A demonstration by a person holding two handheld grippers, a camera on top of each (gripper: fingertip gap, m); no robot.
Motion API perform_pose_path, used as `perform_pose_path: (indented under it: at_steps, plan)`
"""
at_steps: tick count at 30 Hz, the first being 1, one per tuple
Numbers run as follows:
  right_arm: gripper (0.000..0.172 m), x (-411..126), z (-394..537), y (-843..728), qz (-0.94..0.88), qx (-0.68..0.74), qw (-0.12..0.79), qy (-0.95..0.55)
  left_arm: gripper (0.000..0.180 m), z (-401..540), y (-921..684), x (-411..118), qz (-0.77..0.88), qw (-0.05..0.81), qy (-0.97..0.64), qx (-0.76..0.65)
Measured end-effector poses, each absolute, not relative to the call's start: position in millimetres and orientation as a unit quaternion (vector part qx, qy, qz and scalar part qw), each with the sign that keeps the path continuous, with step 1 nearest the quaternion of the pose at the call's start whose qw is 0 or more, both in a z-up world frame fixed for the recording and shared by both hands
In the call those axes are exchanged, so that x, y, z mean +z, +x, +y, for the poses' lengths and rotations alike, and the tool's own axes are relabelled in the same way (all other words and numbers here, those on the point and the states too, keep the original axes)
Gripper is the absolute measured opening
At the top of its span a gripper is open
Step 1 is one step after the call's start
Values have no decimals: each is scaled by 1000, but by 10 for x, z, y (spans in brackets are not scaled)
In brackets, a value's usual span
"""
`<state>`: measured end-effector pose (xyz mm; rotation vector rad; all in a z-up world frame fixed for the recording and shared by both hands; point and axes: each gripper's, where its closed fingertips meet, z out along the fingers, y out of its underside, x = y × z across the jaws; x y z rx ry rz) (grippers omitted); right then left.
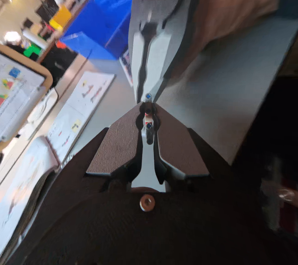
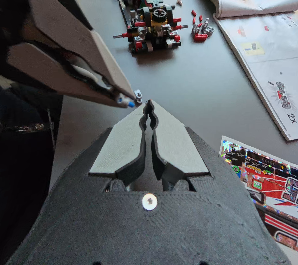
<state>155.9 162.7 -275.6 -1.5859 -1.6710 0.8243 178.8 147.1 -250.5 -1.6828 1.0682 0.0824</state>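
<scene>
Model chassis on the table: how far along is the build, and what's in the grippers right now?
The chassis already carries gears and axles. The left gripper is shut on a small grey beam assembly with blue pins. The right gripper is shut beside it; a red speck shows at its tip. Loose red and grey parts still lie unattached.

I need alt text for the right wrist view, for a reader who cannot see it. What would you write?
The shut right tongs point over a dark grey table, tip to tip with the left tongs, which grip a small grey toy-brick piece with blue pins. Beyond stand a half-built red, black and yellow toy-brick vehicle frame and an open instruction booklet.
</scene>
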Motion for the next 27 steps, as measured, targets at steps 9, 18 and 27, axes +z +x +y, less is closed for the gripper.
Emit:
perform_pose_path:
  at_steps: [9, 18, 27]
  plan:
    - [0, -2638, 1583, 1609, -632, 369, 335, -594, 4, 1617, 1509, -2521, 381, 527, -758, -54]
    - [7, -2418, 1414, 1580, -653, 381, 404, -515, 3, 1466, 1659, -2401, 400, 528, -729, -172]
    - [3, -2254, 1434, 1614, -642, 374, 453, -493, 5, 1445, 1674, -2276, 313, 496, -741, -326]
